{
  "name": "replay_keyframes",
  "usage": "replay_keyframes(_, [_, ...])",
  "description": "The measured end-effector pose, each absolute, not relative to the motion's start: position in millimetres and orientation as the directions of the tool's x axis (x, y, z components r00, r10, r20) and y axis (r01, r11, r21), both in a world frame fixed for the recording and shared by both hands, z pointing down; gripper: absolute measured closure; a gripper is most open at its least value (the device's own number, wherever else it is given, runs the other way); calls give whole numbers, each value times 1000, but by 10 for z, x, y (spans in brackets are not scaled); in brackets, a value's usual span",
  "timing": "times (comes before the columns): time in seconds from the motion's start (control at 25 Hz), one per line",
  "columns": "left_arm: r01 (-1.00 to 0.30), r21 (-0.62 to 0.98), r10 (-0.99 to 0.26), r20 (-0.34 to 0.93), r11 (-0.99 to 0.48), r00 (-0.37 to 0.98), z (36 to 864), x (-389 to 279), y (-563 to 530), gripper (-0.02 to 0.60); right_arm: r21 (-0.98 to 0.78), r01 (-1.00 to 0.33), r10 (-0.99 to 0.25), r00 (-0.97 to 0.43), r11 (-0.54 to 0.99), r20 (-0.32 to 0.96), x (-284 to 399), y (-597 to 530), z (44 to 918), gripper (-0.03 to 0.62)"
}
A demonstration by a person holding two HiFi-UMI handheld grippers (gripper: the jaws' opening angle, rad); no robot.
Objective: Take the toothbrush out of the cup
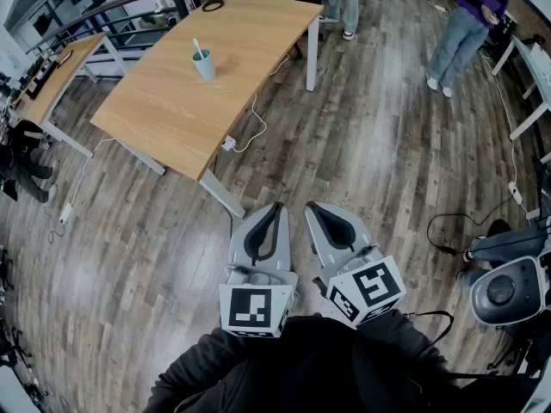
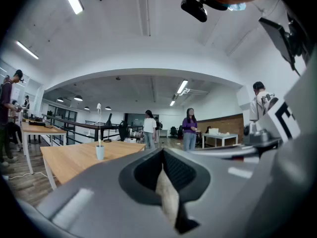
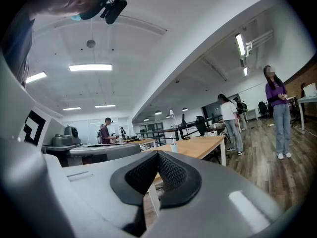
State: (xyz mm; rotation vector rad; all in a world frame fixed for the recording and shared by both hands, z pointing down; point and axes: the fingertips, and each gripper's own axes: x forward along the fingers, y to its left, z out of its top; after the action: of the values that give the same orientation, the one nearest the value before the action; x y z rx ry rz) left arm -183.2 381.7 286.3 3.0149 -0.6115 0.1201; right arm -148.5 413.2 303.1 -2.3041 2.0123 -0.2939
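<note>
A light blue cup [image 1: 205, 66] stands near the middle of a wooden table [image 1: 172, 110], with a white toothbrush [image 1: 197, 47] upright in it. My left gripper [image 1: 275, 205] and right gripper [image 1: 312, 205] hang side by side over the wooden floor, well short of the table's near corner. Both are shut with nothing between their jaws. In the left gripper view the cup [image 2: 100, 152] and toothbrush [image 2: 99, 125] are small and far off to the left of the gripper [image 2: 163, 151]. In the right gripper view the cup [image 3: 174, 147] shows just above the gripper [image 3: 158, 153].
A white cable [image 1: 251, 132] runs from the table's edge onto the floor. A second desk [image 1: 58, 74] stands at the far left. Two people [image 1: 461, 28] [image 1: 343, 3] stand beyond the table. A grey machine [image 1: 508, 291] and black cables sit at the right.
</note>
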Motion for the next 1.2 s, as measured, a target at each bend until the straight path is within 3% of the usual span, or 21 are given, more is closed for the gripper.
replay_keyframes(0.52, [-387,41,-386,43,-921,922,2788,-1695,2716,574,-137,-981,-988,128,-139,90,-1361,3039,2952,594])
replay_keyframes(1.2, [-469,34,-465,88,-882,881,2927,-946,1785,573,-181,-981,-992,54,-73,110,-537,2093,3061,594])
